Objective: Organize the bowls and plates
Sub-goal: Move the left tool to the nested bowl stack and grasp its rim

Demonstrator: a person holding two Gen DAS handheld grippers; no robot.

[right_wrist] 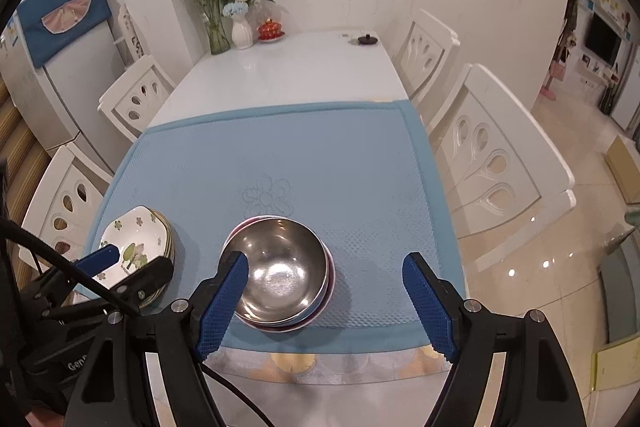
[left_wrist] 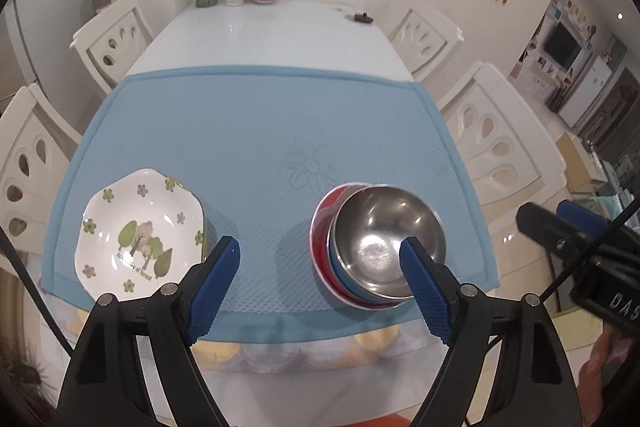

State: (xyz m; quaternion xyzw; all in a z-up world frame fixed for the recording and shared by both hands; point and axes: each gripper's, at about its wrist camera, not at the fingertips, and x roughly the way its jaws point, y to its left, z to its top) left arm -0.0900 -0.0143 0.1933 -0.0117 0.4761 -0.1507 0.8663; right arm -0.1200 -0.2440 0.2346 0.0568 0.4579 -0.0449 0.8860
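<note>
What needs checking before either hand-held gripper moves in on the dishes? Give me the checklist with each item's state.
1. Left hand-held gripper open and holding nothing: ok.
2. Right hand-held gripper open and holding nothing: ok.
3. Steel bowl sits nested on top of the red and blue bowls: ok, though the stack is offset rather than centred.
4. Flowered plate rests on top of the other plates: ok; how many lie under it: cannot tell.
5. Blue mat bare between the two stacks: ok.
6. Bowl stack clear of the mat's near edge: not ok, it sits close to that edge.
</note>
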